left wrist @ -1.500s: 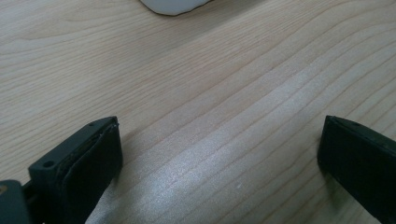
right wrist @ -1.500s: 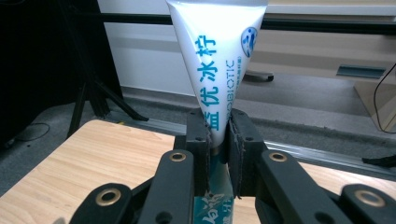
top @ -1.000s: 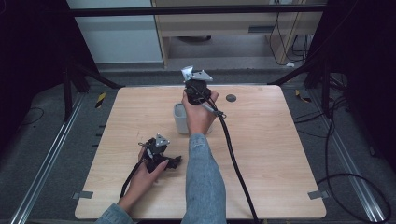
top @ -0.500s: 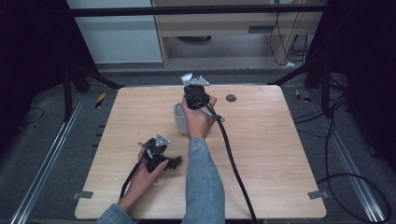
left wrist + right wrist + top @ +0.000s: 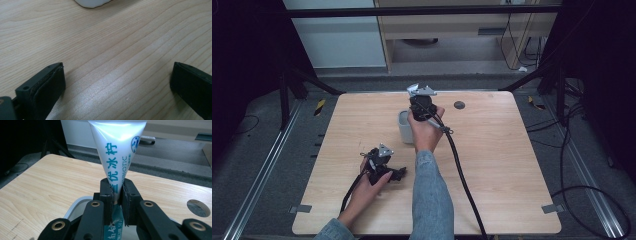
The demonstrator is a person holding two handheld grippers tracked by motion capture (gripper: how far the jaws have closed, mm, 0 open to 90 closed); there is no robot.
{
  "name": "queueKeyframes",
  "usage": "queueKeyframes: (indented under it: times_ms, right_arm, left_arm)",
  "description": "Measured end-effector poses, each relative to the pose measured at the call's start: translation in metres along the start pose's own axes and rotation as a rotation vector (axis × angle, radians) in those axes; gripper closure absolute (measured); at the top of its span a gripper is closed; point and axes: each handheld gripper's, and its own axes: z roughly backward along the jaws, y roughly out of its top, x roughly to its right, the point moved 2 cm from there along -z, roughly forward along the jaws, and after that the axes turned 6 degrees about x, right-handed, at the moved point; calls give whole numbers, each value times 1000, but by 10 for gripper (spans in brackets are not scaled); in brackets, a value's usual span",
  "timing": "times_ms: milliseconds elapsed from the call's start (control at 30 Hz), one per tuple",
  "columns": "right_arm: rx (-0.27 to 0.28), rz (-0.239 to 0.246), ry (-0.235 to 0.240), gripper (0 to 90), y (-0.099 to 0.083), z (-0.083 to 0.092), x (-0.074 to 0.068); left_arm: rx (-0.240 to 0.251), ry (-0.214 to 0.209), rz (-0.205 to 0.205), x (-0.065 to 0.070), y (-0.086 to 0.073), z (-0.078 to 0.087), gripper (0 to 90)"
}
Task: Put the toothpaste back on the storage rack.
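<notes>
My right gripper point(image 5: 116, 188) is shut on a white toothpaste tube point(image 5: 117, 150) with blue lettering. The jaws pinch it near its narrow lower part and the wide crimped end points up. Just below the jaws is the rim of a pale grey cup point(image 5: 75, 208). In the high view the right gripper point(image 5: 422, 103) hangs over the cup point(image 5: 404, 126) near the table's far middle. My left gripper point(image 5: 399, 173) rests low on the wooden table point(image 5: 492, 165) towards the front left. Its jaws stand wide open point(image 5: 117, 75) over bare wood, with nothing between them.
A round dark hole point(image 5: 459, 105) is set in the tabletop to the right of the cup. The right gripper's black cable point(image 5: 459, 170) trails back across the table to the front edge. The cup's white base point(image 5: 92, 2) lies ahead of the left jaws.
The right hand with the tube has shifted only slightly above the cup. The left hand has stayed where it was.
</notes>
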Motion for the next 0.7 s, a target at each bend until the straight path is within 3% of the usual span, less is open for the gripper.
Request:
queueKeyframes:
  times_ms: [700]
  right_arm:
    - [-47,53,25,804,-10,0,-8]
  left_arm:
    - [-1,0,-1,0,0,0,0]
